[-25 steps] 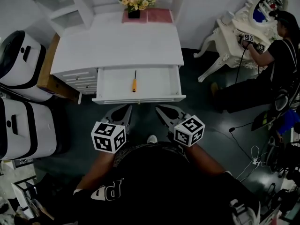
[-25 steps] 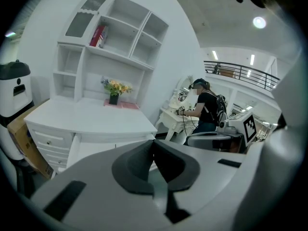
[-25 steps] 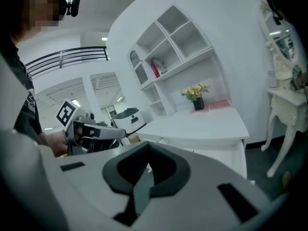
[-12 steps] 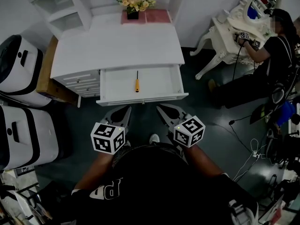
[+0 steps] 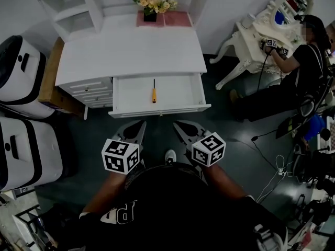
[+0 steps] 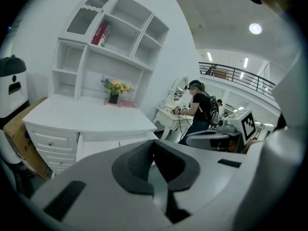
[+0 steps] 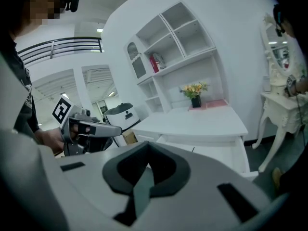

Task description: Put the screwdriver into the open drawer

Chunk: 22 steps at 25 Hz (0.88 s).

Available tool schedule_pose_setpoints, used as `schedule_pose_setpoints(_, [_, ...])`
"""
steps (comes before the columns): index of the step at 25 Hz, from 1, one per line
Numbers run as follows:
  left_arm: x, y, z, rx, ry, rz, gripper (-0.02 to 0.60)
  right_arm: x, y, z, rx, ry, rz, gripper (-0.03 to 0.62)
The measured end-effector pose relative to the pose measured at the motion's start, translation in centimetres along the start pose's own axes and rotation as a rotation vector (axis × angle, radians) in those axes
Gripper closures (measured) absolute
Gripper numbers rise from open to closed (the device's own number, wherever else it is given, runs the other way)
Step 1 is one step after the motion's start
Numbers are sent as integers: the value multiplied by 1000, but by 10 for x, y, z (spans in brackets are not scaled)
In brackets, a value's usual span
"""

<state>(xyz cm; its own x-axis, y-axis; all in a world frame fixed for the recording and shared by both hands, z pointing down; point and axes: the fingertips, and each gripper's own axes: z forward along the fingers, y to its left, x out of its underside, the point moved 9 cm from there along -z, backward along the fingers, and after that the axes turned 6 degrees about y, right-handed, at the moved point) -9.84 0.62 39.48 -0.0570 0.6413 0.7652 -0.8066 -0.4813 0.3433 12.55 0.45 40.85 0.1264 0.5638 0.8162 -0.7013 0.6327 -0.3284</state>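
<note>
The screwdriver (image 5: 154,91) is lying flat inside the open drawer (image 5: 159,110), near the middle of the drawer floor; its orange handle is pointing toward the drawer front and its dark shaft toward the desk (image 5: 131,48); the drawer is standing pulled out from under the white desk top. The left gripper (image 5: 140,124) and the right gripper (image 5: 179,124) are being held side by side in front of the drawer front, over the dark floor, both well apart from the screwdriver; their tips are pointing toward the drawer and angling slightly toward each other. In the left gripper view the two jaws are meeting at the tips with nothing between them; in the right gripper view the jaws are likewise pressed together and gripping nothing. A vase of flowers (image 5: 152,3) is standing at the back edge of the desk, touching a pink mat (image 5: 172,18); two white appliances (image 5: 23,67) are standing to the left of the desk; at the right, a person (image 5: 306,51) in dark clothing is working at an ornate white vanity table (image 5: 259,38).
</note>
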Motion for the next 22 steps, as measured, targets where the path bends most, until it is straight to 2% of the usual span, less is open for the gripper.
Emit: schedule_pose_setpoints(22, [-1, 5, -8, -4, 7, 27, 571, 2, 5, 2, 21, -6, 6, 586])
